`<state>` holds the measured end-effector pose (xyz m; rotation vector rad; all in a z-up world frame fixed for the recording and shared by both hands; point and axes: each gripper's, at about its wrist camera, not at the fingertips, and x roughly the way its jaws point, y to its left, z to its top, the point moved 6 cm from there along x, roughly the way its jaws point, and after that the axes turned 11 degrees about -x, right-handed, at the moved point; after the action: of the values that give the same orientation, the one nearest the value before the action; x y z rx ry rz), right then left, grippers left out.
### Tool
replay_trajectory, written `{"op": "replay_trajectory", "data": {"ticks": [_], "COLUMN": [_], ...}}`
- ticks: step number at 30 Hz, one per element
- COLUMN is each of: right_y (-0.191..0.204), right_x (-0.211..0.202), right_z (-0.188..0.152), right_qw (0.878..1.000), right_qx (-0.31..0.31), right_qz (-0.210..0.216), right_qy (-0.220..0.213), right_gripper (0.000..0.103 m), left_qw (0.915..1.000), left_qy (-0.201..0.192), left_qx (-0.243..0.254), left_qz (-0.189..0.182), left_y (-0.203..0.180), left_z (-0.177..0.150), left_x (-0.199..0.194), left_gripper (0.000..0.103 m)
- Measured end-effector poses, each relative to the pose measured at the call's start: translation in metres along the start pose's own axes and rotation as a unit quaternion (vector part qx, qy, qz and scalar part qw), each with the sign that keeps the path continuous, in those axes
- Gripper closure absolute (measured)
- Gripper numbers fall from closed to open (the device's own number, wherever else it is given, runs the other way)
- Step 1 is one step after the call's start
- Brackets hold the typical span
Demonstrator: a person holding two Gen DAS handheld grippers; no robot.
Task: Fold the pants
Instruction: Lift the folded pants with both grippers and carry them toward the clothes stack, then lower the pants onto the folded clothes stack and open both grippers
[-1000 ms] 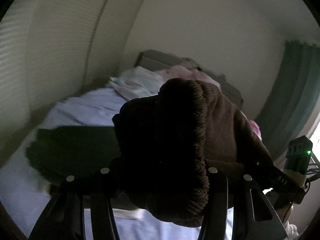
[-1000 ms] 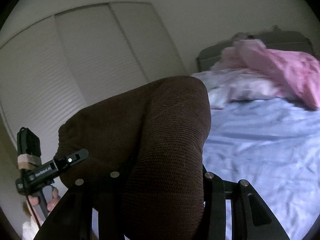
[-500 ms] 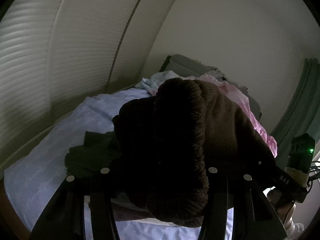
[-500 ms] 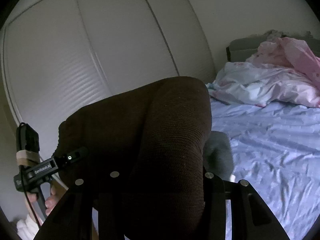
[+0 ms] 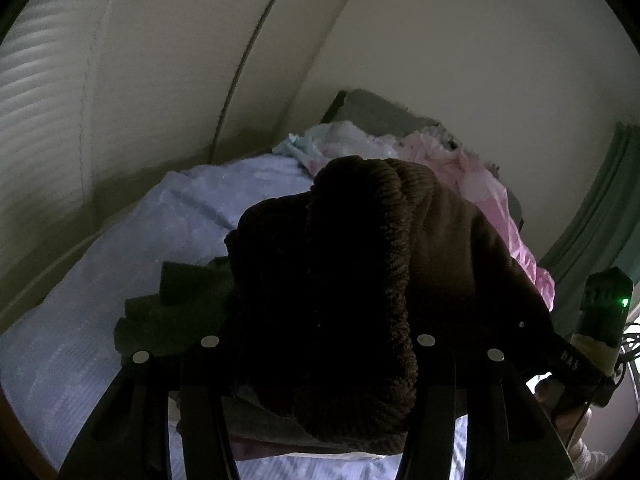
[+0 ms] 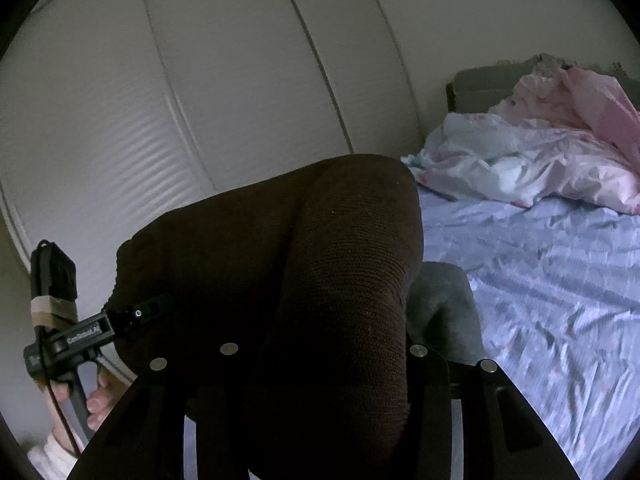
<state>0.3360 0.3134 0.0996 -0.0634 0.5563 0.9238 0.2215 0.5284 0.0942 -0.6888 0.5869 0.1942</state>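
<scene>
Your left gripper point(image 5: 316, 360) sits near-centre w/ the pants point(image 5: 360, 288) bunched between its fingers, draped over & hiding the tips. A folded garment point(image 5: 176, 304) lies on the bed point(image 5: 120, 264) just left of the pants, partly behind them. Crumpled bedding point(image 5: 460, 160) piles at the far end, against the headboard point(image 5: 376, 112). Closet doors point(image 5: 140, 80) run along the bed's left side. Your right gripper point(image 5: 576, 364) holds the pants' right end, near the curtain point(image 5: 600, 216).

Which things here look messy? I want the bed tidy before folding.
The pink-and-white bedding lies crumpled in a heap at the headboard, and a dark garment sits rumpled on the sheet.
</scene>
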Motion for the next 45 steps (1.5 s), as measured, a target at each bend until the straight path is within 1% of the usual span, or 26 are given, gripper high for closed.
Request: {"op": "replay_trajectory", "data": {"ticks": [2,4,5,6,8,10,11,13,14,17,19,21,23,25,27,28,29,30,32,34,37,40,42,43,45], "right_y": [-0.007,-0.013,-0.017,-0.02,-0.025,-0.026,-0.025,-0.024,-0.024,-0.021,-0.021,-0.019,-0.018,-0.019,-0.02,-0.022,-0.022,-0.022,-0.023,-0.024,-0.024,-0.023,-0.021,-0.02,-0.016], "right_x": [0.01,0.017,0.021,0.025,0.028,0.026,0.023,0.019,0.014,0.002,-0.005,-0.007,-0.005,-0.004,-0.003,-0.003,-0.002,-0.001,0.004,0.01,0.007,-0.009,-0.028,-0.034,-0.054], "right_z": [-0.003,-0.009,-0.013,-0.017,-0.021,-0.019,-0.016,-0.008,-0.002,0.014,0.022,0.028,0.029,0.026,0.02,0.017,0.015,0.013,0.008,0.004,0.005,0.017,0.029,0.033,0.042], "right_qw": [1.0,1.0,0.999,0.999,0.998,0.998,0.998,0.997,0.997,0.997,0.997,0.996,0.994,0.994,0.994,0.994,0.994,0.994,0.994,0.993,0.993,0.994,0.995,0.995,0.995], "right_qx": [0.011,0.023,0.03,0.04,0.054,0.049,0.04,0.027,0.022,0.018,0.018,0.008,-0.001,-0.003,-0.003,-0.001,0.0,0.001,-0.003,-0.005,-0.001,-0.001,0.001,0.003,0.007], "right_qz": [0.002,0.001,0.001,-0.001,-0.004,-0.017,-0.027,-0.058,-0.072,-0.066,-0.07,-0.087,-0.103,-0.106,-0.104,-0.105,-0.103,-0.102,-0.103,-0.105,-0.106,-0.103,-0.101,-0.102,-0.097], "right_qy": [0.012,0.02,0.026,0.034,0.043,0.042,0.041,0.039,0.034,0.018,0.005,0.009,0.018,0.021,0.023,0.024,0.024,0.027,0.036,0.05,0.049,0.022,-0.005,-0.012,-0.03], "right_gripper": [0.06,0.06,0.059,0.058,0.049,0.042,0.036,0.028,0.027,0.027,0.027,0.027,0.027,0.027,0.027,0.027,0.027,0.027,0.027,0.027,0.027,0.027,0.027,0.027,0.027], "left_qw": [0.9999,0.9996,0.9995,0.9993,0.9973,0.9963,0.9954,0.993,0.992,0.9907,0.9889,0.9841,0.9814,0.9778,0.9755,0.9745,0.9731,0.9708,0.9683,0.9693,0.9734,0.9736,0.9722,0.9722,0.9749], "left_qy": [0.013,0.027,0.028,0.027,0.013,0.013,0.013,0.01,0.004,-0.017,-0.038,-0.057,-0.073,-0.082,-0.092,-0.095,-0.088,-0.072,-0.047,-0.045,-0.071,-0.126,-0.154,-0.159,-0.159], "left_qx": [-0.003,-0.002,0.0,0.005,0.009,0.011,0.013,0.024,0.03,0.052,0.064,0.071,0.072,0.066,0.063,0.061,0.061,0.062,0.062,0.054,0.048,0.046,0.047,0.049,0.06], "left_qz": [0.001,0.009,0.015,0.027,0.072,0.085,0.094,0.115,0.123,0.124,0.129,0.153,0.163,0.181,0.19,0.194,0.204,0.22,0.237,0.235,0.212,0.185,0.169,0.164,0.144], "left_y": [0.003,0.007,0.007,0.008,0.013,0.013,0.012,0.007,0.002,-0.017,-0.031,-0.039,-0.04,-0.036,-0.029,-0.024,-0.02,-0.012,-0.003,-0.002,-0.016,-0.041,-0.059,-0.066,-0.084], "left_z": [-0.003,-0.006,-0.008,-0.008,-0.005,-0.003,-0.001,0.003,0.006,0.017,0.026,0.036,0.042,0.045,0.045,0.044,0.042,0.039,0.034,0.031,0.038,0.051,0.057,0.058,0.052], "left_x": [0.008,0.016,0.018,0.018,0.014,0.009,0.007,-0.001,-0.008,-0.023,-0.031,-0.032,-0.031,-0.027,-0.025,-0.023,-0.018,-0.009,0.005,0.008,-0.009,-0.04,-0.062,-0.069,-0.084], "left_gripper": [0.049,0.045,0.039,0.026,0.008,0.007,0.007,0.007,0.007,0.007,0.007,0.007,0.007,0.007,0.005,0.005,0.003,0.002,0.002,0.003,0.003,0.003,0.0,0.0,0.001]}}
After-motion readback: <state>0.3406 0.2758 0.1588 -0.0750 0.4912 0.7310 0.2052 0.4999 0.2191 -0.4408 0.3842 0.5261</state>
